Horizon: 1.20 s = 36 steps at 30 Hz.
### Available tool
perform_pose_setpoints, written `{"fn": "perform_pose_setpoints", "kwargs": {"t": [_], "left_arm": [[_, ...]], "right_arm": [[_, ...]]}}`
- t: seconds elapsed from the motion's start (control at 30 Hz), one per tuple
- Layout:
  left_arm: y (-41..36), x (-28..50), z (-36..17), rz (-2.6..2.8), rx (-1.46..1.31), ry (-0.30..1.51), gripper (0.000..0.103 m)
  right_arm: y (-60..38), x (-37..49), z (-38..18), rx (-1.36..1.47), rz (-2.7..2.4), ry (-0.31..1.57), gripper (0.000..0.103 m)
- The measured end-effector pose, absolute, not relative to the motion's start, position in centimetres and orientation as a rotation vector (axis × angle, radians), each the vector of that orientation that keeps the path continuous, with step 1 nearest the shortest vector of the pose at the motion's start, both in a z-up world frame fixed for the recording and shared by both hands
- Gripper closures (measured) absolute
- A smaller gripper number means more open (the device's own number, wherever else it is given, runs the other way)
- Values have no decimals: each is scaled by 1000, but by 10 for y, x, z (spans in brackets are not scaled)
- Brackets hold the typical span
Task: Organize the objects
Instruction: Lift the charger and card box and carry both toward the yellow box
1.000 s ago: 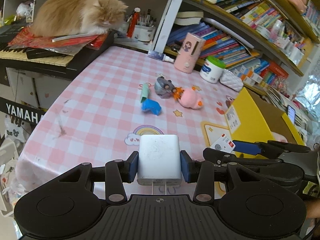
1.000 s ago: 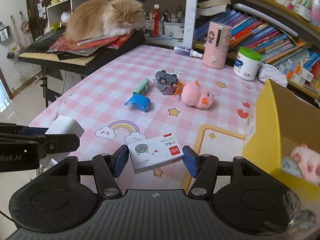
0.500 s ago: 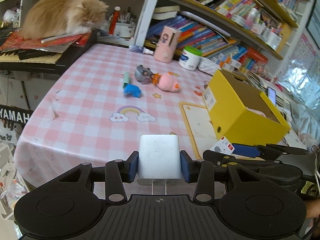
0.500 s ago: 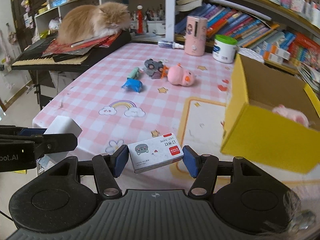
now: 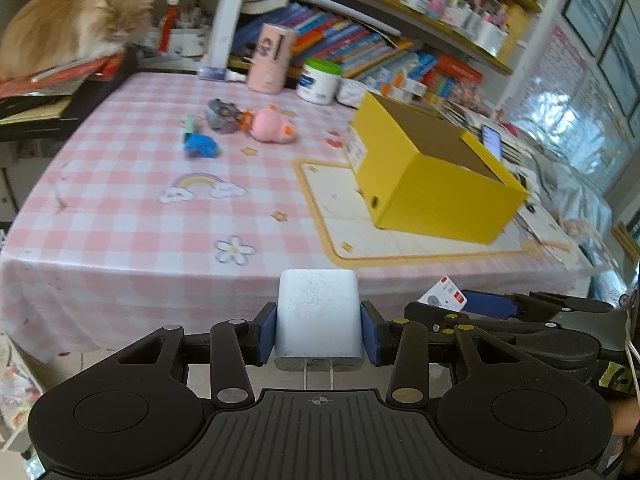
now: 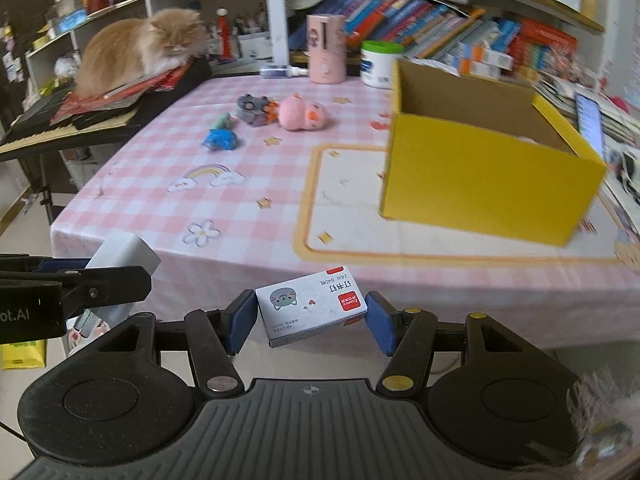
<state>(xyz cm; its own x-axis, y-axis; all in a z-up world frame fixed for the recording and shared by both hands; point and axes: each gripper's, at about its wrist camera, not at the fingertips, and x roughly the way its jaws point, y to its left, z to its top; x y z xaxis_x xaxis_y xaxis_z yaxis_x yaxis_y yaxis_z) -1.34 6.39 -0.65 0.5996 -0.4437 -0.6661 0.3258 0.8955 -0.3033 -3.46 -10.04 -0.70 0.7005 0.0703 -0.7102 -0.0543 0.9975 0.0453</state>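
Note:
My left gripper [image 5: 319, 330] is shut on a white charger block [image 5: 318, 314], held off the near edge of the table. In the right wrist view my right gripper [image 6: 311, 318] is shut on a small white staple box [image 6: 310, 303] with a cat picture, also short of the table edge. The two grippers are side by side; the charger [image 6: 124, 254] shows at the left of the right view. An open yellow box [image 6: 488, 172] stands on the table's right. A pink plush [image 5: 272, 126], a grey toy [image 5: 222, 114], a blue toy [image 5: 200, 146] and a green piece [image 5: 189, 124] lie at mid table.
A pink checked cloth [image 5: 132, 216] covers the table. An orange cat [image 6: 140, 50] lies on papers over a keyboard at the left. A pink cylinder [image 6: 326, 46] and a white jar [image 6: 378, 62] stand at the back, in front of crowded bookshelves. A phone [image 6: 590, 122] lies beyond the box.
Both grippers have pulled back from over the table to just off its near edge and swung rightward, so the yellow box has come further into view. Each grip is unchanged.

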Motion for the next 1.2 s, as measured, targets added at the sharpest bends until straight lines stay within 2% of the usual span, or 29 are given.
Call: {"fn": "perform_pose_setpoints", "kwargs": {"t": [0.67,1.2], "left_arm": [[-19,-13,-16,-712,-58,871,62],[-65,-2,-9,-807,-11,833,62]], "right_arm": [[-175,-89,-15,138,-208,837,46],[-219,-84,-15,178,-287,845,46]]}}
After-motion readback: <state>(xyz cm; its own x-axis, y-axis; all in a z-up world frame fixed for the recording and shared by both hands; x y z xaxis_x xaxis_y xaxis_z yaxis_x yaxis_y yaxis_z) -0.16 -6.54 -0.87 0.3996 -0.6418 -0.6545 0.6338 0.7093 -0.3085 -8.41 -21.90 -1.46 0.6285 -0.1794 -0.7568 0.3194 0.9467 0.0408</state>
